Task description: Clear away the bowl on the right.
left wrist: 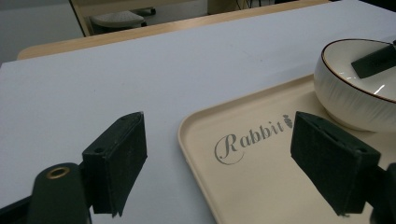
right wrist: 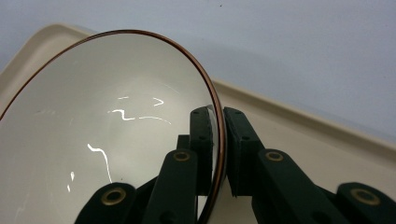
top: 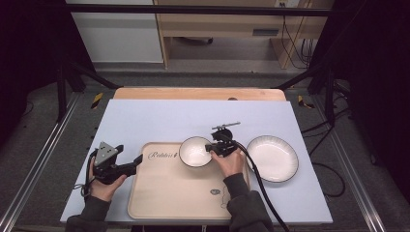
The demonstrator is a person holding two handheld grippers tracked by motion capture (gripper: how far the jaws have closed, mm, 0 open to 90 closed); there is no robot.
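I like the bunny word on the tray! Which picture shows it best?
The left gripper view: "Rabbit" reads large and sharp on the tray. The high view shows it tiny; in the right gripper view I can't see it.

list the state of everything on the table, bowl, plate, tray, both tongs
bowl: upright, empty, on the tray's far right part, rim pinched by the right tongs
plate: flat on the table right of the tray, empty, untouched
tray: flat on the table, holds the bowl
left tongs: open, over the tray's left edge, gripping nothing
right tongs: shut on the bowl's rim
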